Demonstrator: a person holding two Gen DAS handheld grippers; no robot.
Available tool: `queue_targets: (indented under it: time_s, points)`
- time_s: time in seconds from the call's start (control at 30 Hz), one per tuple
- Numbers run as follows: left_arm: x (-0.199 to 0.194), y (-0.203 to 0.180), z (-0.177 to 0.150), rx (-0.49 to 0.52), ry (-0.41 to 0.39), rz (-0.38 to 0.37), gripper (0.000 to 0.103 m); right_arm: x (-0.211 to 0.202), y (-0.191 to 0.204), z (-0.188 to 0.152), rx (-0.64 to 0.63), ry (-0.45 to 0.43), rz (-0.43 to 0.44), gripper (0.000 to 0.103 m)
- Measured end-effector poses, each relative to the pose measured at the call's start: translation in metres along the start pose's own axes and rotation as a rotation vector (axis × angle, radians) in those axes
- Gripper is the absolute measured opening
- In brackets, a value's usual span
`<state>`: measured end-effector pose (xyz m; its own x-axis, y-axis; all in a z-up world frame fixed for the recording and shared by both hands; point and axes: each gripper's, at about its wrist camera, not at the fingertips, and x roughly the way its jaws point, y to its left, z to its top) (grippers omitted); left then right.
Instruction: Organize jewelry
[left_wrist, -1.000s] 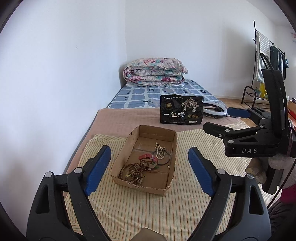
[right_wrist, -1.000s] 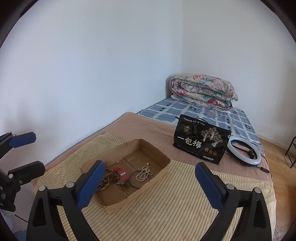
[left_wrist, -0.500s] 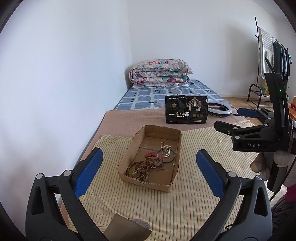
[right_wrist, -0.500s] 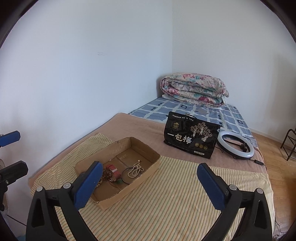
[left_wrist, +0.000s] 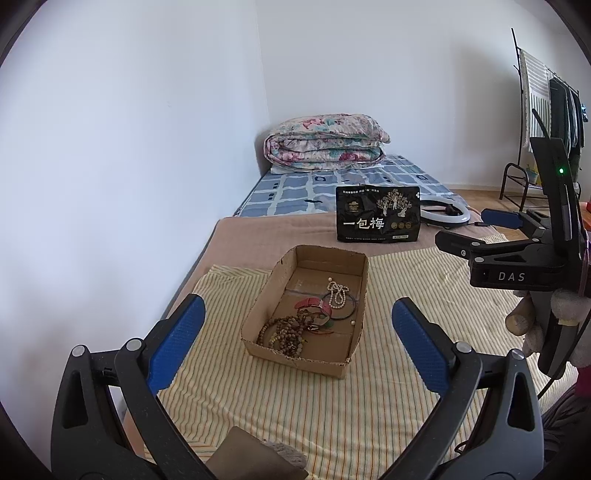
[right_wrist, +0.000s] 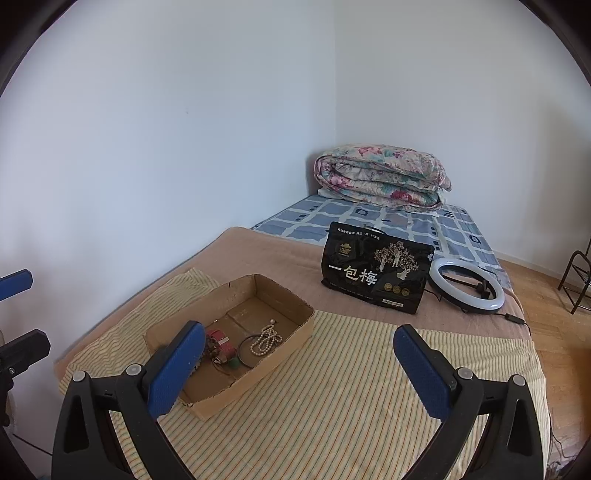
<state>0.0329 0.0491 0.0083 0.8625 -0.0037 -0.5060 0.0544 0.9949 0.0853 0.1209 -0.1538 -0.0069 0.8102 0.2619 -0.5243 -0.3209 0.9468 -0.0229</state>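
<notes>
My left hand-held gripper (left_wrist: 297, 326) has just spread wide, empty like the right (right_wrist: 299, 354), probably ready for the jewelry box (left_wrist: 354, 354).

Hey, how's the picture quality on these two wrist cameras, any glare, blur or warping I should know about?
Left wrist view: sharp, soft even daylight, no glare; fisheye bends the walls and blacks out the corners; the cardboard box and its jewelry read clearly. Right wrist view: same curvature and dark rim, no blur; a blue finger pad hides part of the box's contents.
</notes>
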Motion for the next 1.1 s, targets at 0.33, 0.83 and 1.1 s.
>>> queue_targets:
  time_s: [0.33,0.83,1.1]
  points:
    - [-0.0012,-0.0001,0.0015,-0.002,0.0,-0.004,0.103,0.0012,0.0001,-0.0005,0.002,0.002,-0.004,0.103]
    - [-0.0026,0.0053,0.0037,-0.032,0.0,0.007,0.103,0.0004,-0.0014,-0.0017,0.004,0.005,-0.006,0.103]
    - [-0.0016,0.0048,0.0041,-0.029,0.004,0.006,0.103,0.002,0.0001,-0.002,-0.001,0.008,-0.005,0.103]
